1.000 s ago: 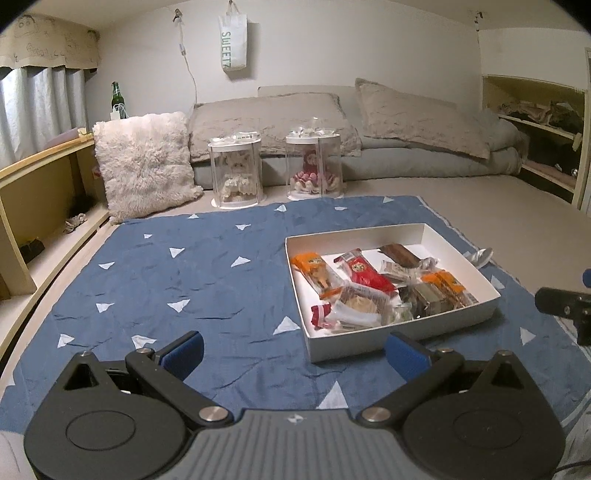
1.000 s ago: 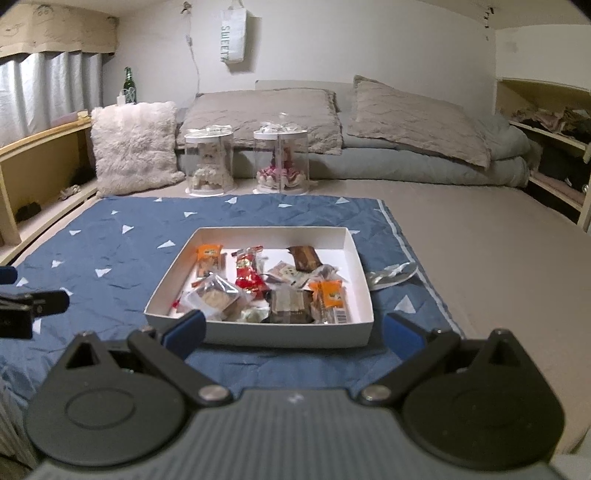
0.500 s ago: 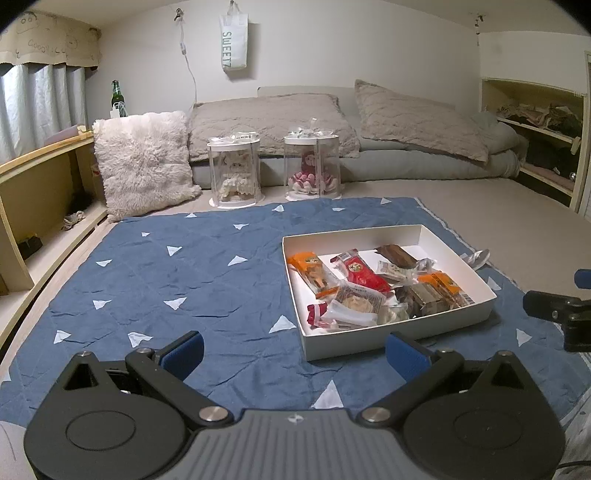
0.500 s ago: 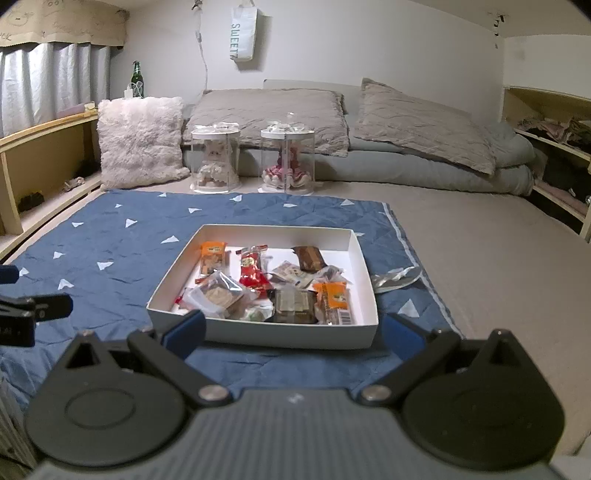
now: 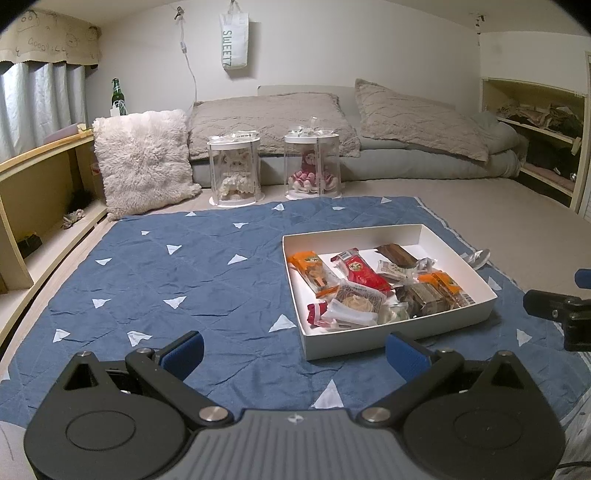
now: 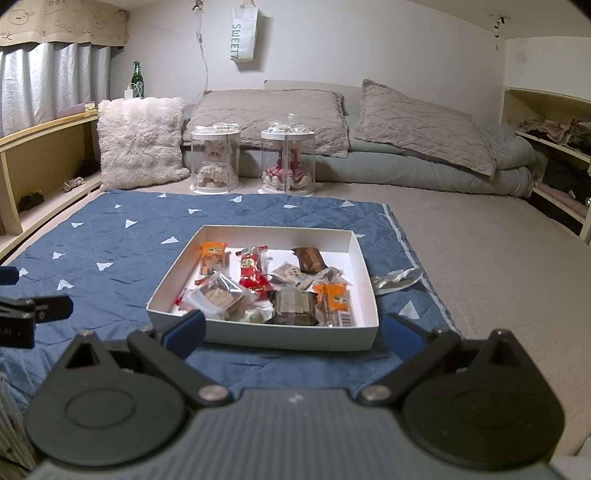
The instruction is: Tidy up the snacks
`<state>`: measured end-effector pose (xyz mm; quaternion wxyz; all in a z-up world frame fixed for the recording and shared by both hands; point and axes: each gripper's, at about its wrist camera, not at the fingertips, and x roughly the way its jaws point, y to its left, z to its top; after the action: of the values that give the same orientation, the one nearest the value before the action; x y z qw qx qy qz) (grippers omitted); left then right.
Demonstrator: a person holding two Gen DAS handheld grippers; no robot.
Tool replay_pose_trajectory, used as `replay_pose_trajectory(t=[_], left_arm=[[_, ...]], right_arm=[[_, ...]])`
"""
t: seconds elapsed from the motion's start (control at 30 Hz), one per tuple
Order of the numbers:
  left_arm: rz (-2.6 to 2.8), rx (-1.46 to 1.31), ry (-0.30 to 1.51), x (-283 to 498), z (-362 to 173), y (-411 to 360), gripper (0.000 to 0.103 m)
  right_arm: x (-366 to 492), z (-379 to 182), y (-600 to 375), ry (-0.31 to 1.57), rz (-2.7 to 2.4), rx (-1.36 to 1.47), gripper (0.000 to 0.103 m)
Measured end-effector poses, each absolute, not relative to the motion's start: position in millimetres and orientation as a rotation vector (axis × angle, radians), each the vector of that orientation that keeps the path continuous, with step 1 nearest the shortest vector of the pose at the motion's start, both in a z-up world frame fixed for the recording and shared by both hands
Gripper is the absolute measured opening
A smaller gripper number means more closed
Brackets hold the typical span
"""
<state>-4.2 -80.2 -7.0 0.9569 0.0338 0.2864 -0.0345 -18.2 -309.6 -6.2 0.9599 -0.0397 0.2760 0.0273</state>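
Lengthwise, red snack [image 6: 253,271] points away inside white box [image 6: 258,334].

I see a low room with white walls under dim, warm light. A blue quilted mat [image 5: 184,280] with white triangles covers the beige floor. Along the far wall lie grey pillows [image 5: 273,122] on folded bedding, with a fluffy cushion [image 5: 142,158] leaning at the left. A white tote bag [image 5: 233,35] hangs on the wall. Grey curtains [image 5: 40,99] cover the left window above a wooden shelf [image 5: 40,151] bearing a green bottle [image 5: 117,94]. Open shelving [image 5: 535,125] lines the right.
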Motion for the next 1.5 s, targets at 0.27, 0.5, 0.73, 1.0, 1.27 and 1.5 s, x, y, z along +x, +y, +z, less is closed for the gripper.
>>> replay_pose_trajectory(t=[0.27,0.5,0.73,1.0,1.27,1.5], left_arm=[[-0.07,0.069,0.581,-4.0,-6.9,-80.2,0.103],[-0.069,0.068,0.581,-3.7,-7.1,-80.4,0.103],[-0.069,0.069,0.58,-3.8,-7.0,-79.8,0.103],[-0.069,0.068,0.581,-3.8,-7.1,-79.8,0.103],[-0.066,0.069,0.579,-3.5,-7.4,-79.4,0.103],[-0.059,0.066,0.575,-3.3,-7.4,-78.8,0.103]], right_arm=[[-17.9,-5.8,-307.2,0.562,0.051,-0.08,0.102],[-17.9,-6.3,-306.7,0.561,0.052,-0.083,0.102],[-17.6,-6.6,-306.8,0.561,0.051,-0.083,0.102],[-17.6,-6.7,-306.8,0.561,0.052,-0.083,0.102],[-17.9,-6.7,-305.8,0.562,0.05,-0.083,0.102],[-17.5,-7.2,-307.0,0.563,0.052,-0.085,0.102]])
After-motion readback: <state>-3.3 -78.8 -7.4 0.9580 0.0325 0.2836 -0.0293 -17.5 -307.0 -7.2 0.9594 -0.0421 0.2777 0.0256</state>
